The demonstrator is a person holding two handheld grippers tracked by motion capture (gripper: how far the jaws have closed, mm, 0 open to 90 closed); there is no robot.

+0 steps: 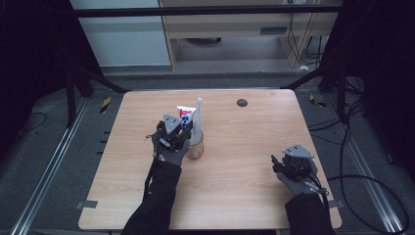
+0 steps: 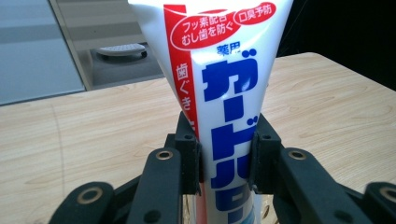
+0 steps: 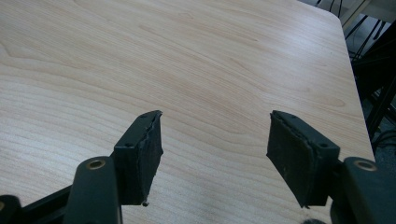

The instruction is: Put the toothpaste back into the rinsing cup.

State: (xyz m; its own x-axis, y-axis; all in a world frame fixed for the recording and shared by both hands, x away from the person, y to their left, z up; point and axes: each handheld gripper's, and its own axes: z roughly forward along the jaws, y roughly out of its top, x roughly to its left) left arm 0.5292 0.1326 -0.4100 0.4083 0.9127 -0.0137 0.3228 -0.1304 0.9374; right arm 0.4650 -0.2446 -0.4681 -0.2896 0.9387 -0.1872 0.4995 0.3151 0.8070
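From the high view, the left gripper point(image 1: 182, 131) holds the toothpaste tube point(image 1: 185, 117) upright in the glass cup point(image 1: 195, 146), next to a toothbrush point(image 1: 198, 120), on the worktop point(image 1: 244, 161).

The left gripper view shows its jaws clamped on the tube point(image 2: 224, 107); keep it straight and let go gently.

The right gripper view shows the right gripper point(image 3: 215, 149) with jaws apart, holding nothing.

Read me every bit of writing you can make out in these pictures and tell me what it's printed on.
All of it is on the toothpaste tube:
"フッ素配合 むし歯を防ぐ" in a red bubble near the top.
"口臭予防" in the red bubble beside it.
"薬用" in small blue print.
"ガード" in large blue letters, followed by "ハ"; the rest is cut off at the frame edge.
"歯ぐき" on the red stripe, cut off below.
In the high view the tube's print is too small to read.
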